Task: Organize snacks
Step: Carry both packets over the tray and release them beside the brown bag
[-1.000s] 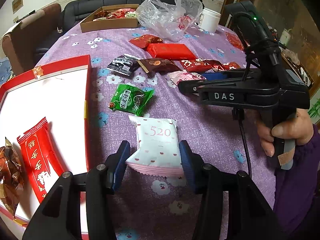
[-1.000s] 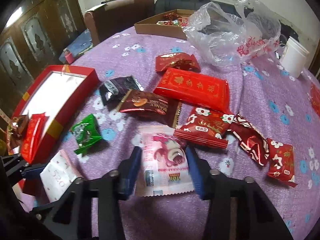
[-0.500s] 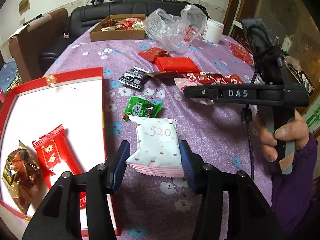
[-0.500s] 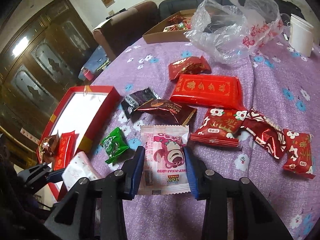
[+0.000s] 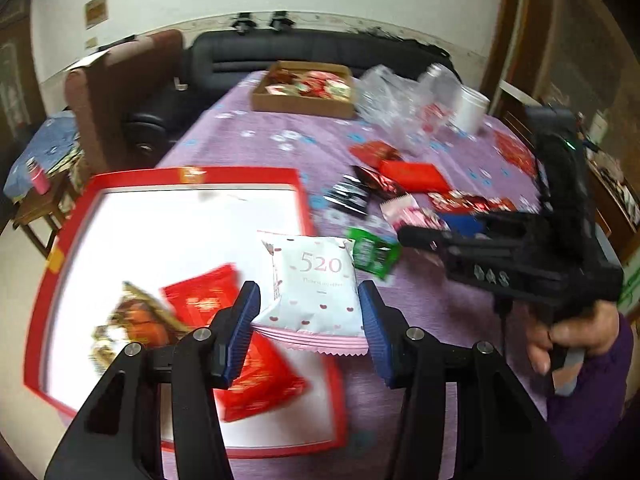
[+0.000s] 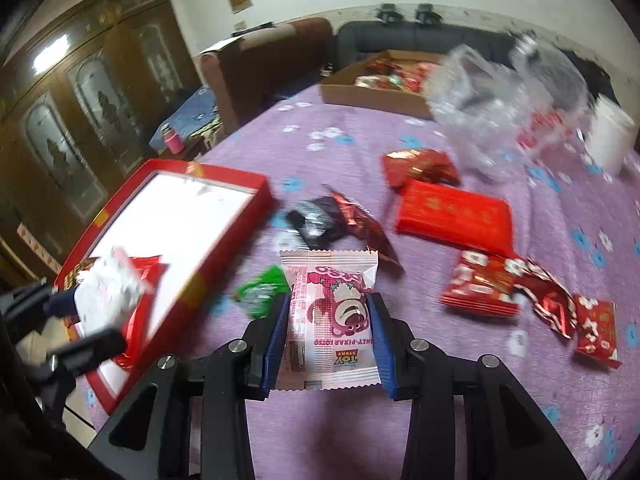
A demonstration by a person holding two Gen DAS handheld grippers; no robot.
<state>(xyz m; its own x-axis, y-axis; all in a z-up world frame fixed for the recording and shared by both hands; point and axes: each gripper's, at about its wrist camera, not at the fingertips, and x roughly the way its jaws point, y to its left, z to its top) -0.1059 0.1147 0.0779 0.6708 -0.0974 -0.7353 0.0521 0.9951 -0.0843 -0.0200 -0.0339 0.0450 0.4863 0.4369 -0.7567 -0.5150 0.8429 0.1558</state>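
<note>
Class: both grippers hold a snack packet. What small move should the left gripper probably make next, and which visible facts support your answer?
Probably carry the white "520" packet a little further over the red tray and release it there. The left gripper grips it clear of the table, partly above the tray's right rim, and two snacks already lie inside. The right gripper grips the pink packet.

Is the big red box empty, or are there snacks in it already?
Not empty. The red box already holds a red packet and a brown-gold one on its white floor; most of the floor is bare.
</note>
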